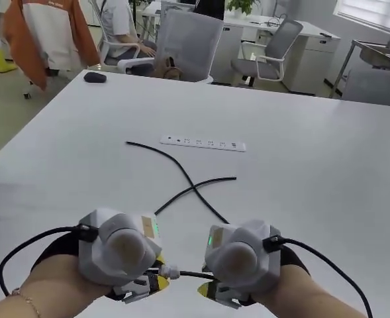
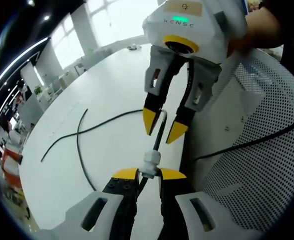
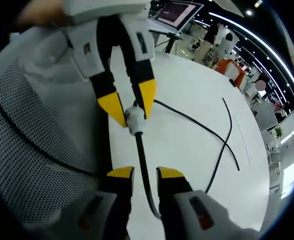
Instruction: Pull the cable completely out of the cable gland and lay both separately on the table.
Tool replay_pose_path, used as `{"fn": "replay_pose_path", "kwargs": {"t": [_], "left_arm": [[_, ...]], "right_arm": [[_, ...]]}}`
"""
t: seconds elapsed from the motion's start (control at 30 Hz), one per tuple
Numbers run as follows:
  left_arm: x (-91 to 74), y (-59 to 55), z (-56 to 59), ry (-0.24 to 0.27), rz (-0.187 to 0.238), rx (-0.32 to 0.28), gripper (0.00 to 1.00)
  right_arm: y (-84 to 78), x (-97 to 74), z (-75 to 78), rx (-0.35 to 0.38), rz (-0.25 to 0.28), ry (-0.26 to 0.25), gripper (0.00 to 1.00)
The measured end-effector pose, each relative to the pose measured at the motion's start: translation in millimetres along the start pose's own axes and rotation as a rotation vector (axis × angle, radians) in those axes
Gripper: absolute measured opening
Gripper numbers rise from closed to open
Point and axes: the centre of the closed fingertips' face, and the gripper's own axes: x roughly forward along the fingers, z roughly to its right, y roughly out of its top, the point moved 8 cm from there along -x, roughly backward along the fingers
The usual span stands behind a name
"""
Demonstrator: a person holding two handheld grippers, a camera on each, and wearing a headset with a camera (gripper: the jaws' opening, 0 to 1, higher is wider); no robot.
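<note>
A white cable gland sits between the yellow tips of my left gripper, which is shut on it. It also shows in the head view as the gland, low between both hands. A black cable leaves the gland and runs between the jaws of my right gripper. Those jaws stand open, wider than the cable. The two grippers face each other tip to tip, close above the table's near edge. The cable runs on over the white table and crosses another black stretch.
A white power strip lies beyond the crossed cables. A dark mouse rests at the far left edge. Office chairs and a seated person stand behind the table. Black leads trail from both grippers.
</note>
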Motion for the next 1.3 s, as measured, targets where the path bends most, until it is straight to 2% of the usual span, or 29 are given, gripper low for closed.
{"fn": "replay_pose_path", "kwargs": {"t": [0.13, 0.23, 0.3, 0.63, 0.7, 0.8, 0.97, 1.2, 1.23, 1.3], "left_arm": [[0.2, 0.7, -0.3, 0.004, 0.000, 0.009, 0.17], [0.7, 0.8, 0.3, -0.005, 0.002, 0.011, 0.17], [0.9, 0.3, 0.1, -0.004, -0.004, 0.016, 0.17], [1.3, 1.3, 0.3, -0.004, 0.004, 0.015, 0.17], [1.1, -1.4, -1.1, 0.005, -0.017, 0.027, 0.17], [0.8, -3.1, -2.3, 0.002, -0.017, 0.015, 0.15], [0.3, -2.6, -3.4, 0.005, -0.018, 0.016, 0.15], [-2.8, -2.3, -5.2, 0.016, -0.009, 0.012, 0.15], [-3.0, -2.1, -5.3, 0.017, -0.006, 0.011, 0.15], [-3.1, 0.2, -3.0, -0.001, 0.015, 0.001, 0.15]], "right_arm": [[4.2, 0.4, -0.8, -0.021, 0.025, 0.001, 0.16], [5.1, -0.9, 0.6, -0.025, 0.029, -0.005, 0.06], [4.2, -0.4, 0.9, 0.011, 0.043, 0.008, 0.04], [1.2, 4.4, -1.8, -0.014, 0.006, 0.023, 0.02], [-2.9, 6.1, -1.7, -0.026, -0.027, 0.020, 0.02], [-6.3, 6.2, -1.6, -0.015, -0.047, 0.026, 0.02], [-6.3, 5.5, -1.2, -0.008, -0.048, 0.027, 0.02], [-3.7, 3.0, -0.2, -0.005, -0.027, 0.025, 0.02], [-2.4, 1.9, 0.9, 0.008, -0.013, 0.027, 0.03], [5.1, 1.7, -1.7, 0.063, 0.071, 0.066, 0.07]]}}
